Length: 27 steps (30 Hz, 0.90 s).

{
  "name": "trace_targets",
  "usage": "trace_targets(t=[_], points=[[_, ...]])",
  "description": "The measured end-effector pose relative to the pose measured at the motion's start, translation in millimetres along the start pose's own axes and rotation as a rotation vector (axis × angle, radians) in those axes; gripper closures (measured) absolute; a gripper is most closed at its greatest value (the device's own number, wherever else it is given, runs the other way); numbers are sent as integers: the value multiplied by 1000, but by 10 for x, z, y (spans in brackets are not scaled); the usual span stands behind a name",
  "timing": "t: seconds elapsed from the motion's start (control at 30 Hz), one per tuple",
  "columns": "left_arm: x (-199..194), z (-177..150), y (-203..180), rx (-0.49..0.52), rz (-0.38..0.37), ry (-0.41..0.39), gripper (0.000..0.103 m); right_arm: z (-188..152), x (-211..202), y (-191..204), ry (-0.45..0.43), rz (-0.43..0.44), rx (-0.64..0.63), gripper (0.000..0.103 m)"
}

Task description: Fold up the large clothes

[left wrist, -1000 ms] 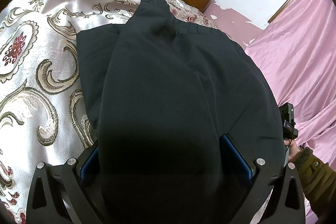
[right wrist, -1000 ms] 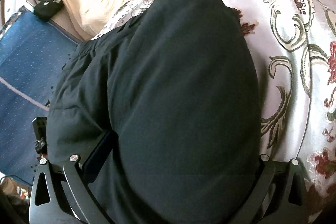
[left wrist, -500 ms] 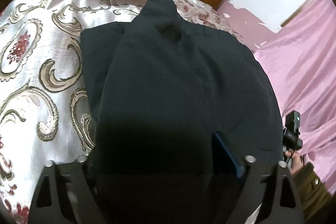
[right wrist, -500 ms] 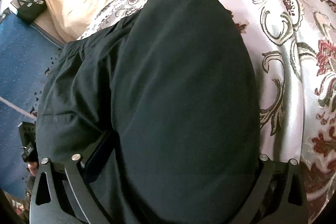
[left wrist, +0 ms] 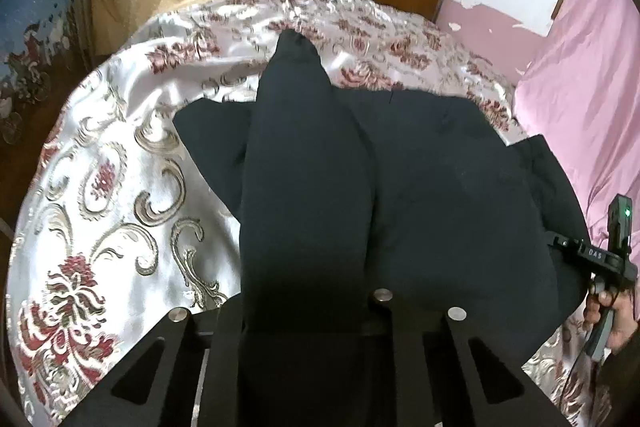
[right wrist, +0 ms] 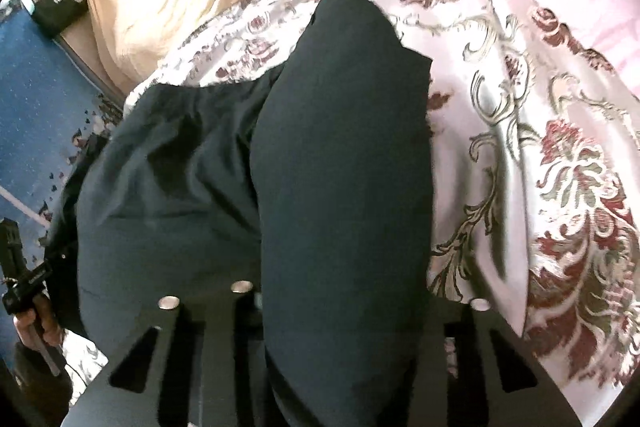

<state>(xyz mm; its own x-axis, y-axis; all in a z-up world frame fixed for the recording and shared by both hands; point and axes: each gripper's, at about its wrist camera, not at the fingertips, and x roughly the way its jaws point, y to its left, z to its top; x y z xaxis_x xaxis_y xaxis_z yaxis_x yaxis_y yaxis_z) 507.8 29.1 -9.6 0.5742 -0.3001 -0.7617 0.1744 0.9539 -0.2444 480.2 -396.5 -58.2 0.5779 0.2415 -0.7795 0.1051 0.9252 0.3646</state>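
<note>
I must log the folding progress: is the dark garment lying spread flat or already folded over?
Partly folded: the dark garment has one panel doubled over itself on the bedspread.

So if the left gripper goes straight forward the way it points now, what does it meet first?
The left gripper is already closed on the dark garment, so it would only push that raised fold ahead. Beyond its far tip lies the patterned bedspread, though depth is unclear.

Left gripper (left wrist: 308, 311) fingertips buried under the dark garment (left wrist: 360, 207); jaw gap not readable. Same for right gripper (right wrist: 340, 303), its tips covered by the dark cloth. Floral bedspread (right wrist: 560, 187) blurred at right. Small black object (right wrist: 58, 5) top left, cut at edge, label too small.
</note>
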Motion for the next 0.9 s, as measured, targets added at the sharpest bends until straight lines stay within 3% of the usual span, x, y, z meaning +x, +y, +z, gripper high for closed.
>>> trace_targets(t=[0.3, 0.7, 0.9], points=[[-588, -17, -207, 52, 17, -64, 85, -155, -529, 83, -41, 61, -11, 80], [-1207, -449, -217, 33, 8, -77, 85, -528, -1173, 314, -67, 69, -83, 80], [-1327, -724, -176, 20, 14, -60, 85, -785, -1401, 380, -68, 66, -118, 80]])
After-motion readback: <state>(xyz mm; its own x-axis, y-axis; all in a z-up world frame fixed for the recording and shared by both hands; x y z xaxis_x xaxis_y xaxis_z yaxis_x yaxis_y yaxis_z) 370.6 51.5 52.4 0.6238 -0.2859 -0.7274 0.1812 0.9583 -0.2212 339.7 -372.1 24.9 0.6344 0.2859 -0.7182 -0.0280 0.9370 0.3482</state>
